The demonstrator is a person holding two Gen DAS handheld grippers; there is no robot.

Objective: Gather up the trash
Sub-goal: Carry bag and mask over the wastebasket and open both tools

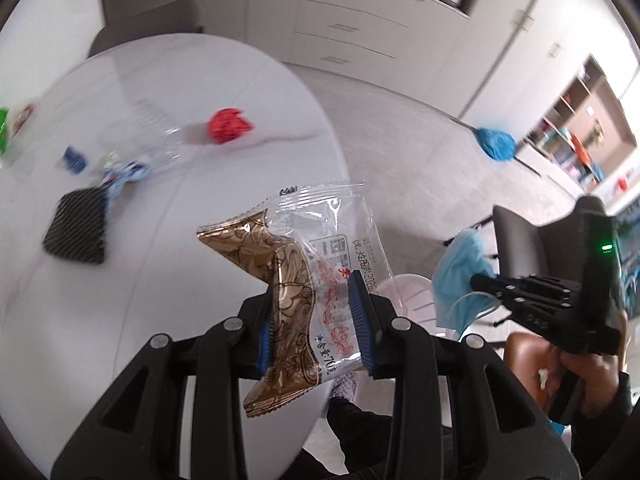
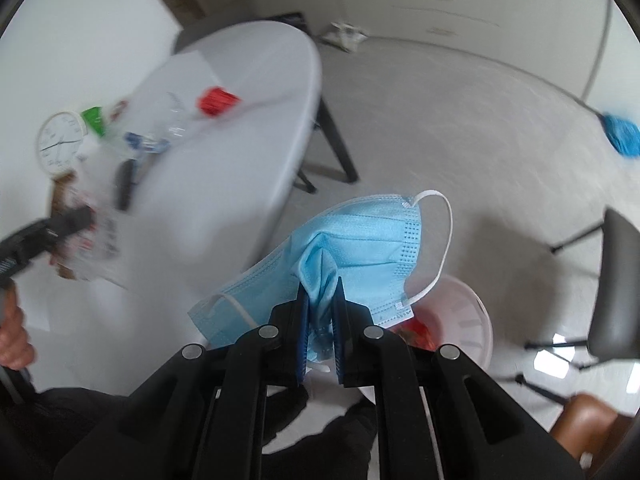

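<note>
My left gripper (image 1: 316, 320) is shut on a brown and clear snack wrapper (image 1: 308, 264), held above the edge of the white table (image 1: 168, 248). My right gripper (image 2: 320, 320) is shut on a blue face mask (image 2: 352, 240), held over the floor just above a white plastic bin (image 2: 468, 312) with red trash inside. In the left wrist view the mask (image 1: 460, 272) and right gripper (image 1: 532, 292) show at the right, with the bin (image 1: 412, 292) between. A red crumpled ball (image 1: 230, 125), a clear bottle (image 1: 160, 140), a blue-white wrapper (image 1: 124, 172) and a black patterned packet (image 1: 78, 232) lie on the table.
A wall clock (image 2: 60, 142) and a green item (image 2: 94, 118) rest at the table's far side. A blue mop (image 2: 620, 136) lies on the floor. A grey chair (image 2: 616, 288) and a brown seat (image 2: 592, 420) stand at the right. A person's hand (image 2: 12, 332) holds the left gripper.
</note>
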